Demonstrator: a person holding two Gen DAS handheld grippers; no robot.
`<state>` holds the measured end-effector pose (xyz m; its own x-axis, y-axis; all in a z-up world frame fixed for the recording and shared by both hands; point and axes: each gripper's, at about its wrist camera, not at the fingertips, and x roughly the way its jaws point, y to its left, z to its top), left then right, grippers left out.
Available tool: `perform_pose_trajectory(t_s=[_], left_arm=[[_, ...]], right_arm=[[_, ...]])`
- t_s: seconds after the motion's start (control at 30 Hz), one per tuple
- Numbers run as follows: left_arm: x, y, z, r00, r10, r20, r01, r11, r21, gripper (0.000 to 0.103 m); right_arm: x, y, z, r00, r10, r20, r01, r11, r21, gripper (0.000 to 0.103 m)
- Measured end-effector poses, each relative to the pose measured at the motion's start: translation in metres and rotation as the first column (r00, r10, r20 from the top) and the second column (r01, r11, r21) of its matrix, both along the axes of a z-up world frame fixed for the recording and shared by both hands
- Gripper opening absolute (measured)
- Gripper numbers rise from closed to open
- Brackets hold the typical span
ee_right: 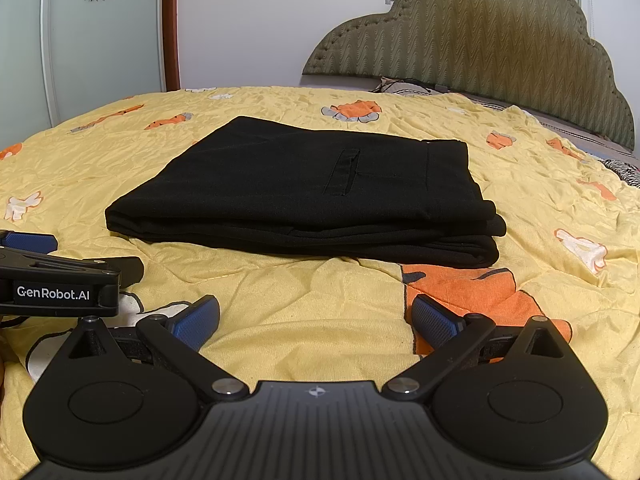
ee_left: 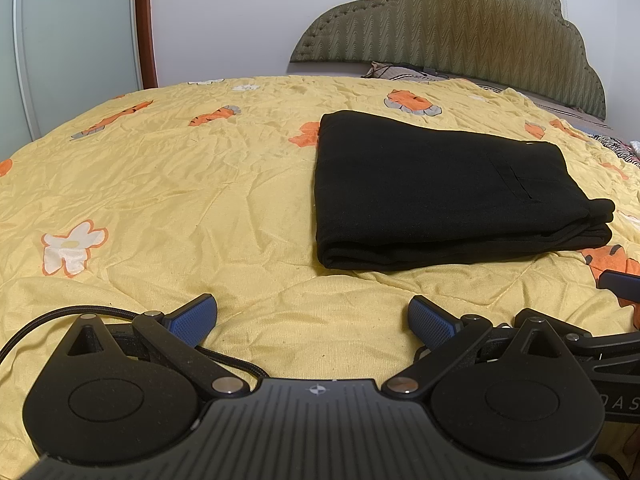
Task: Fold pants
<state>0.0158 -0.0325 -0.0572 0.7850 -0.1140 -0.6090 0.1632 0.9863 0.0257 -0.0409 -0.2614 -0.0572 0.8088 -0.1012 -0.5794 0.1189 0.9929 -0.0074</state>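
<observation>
Folded black pants (ee_right: pixel 304 192) on yellow bedspread (ee_right: pixel 280 300), both tongs (ee_left: pixel 313 320) (ee_right: pixel 315 320) spread, empty

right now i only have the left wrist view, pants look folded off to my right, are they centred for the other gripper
Observer: Yes. In the right wrist view the folded black pants lie straight ahead of the right gripper, which is open and empty.
Operator: any layers slipping on the side i cant see
Observer: At the near right corner the stacked layers are slightly staggered, not flush.
Operator: what's under the right gripper
Observer: An orange print on the yellow quilt lies beneath its right finger.
</observation>
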Motion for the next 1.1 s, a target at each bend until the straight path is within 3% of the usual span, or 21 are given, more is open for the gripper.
perform_pose_trajectory(t_s=[0.7, 0.9, 1.1], left_arm=[[0.0002, -0.0001, -0.0001, 1.000, 0.000, 0.000, 0.000, 1.000, 0.000, 0.103], [0.0003, 0.0000, -0.0002, 1.000, 0.000, 0.000, 0.000, 1.000, 0.000, 0.103], [0.0003, 0.0000, -0.0003, 1.000, 0.000, 0.000, 0.000, 1.000, 0.000, 0.103]], right_arm=[[0.0005, 0.0000, -0.0011, 1.000, -0.002, 0.002, 0.002, 1.000, 0.005, 0.103], [-0.0082, 0.0041, 0.0006, 0.996, -0.036, 0.080, 0.040, 0.998, -0.045, 0.103], [-0.0017, 0.0035, 0.0007, 0.999, -0.016, 0.031, 0.018, 0.999, -0.049, 0.103]])
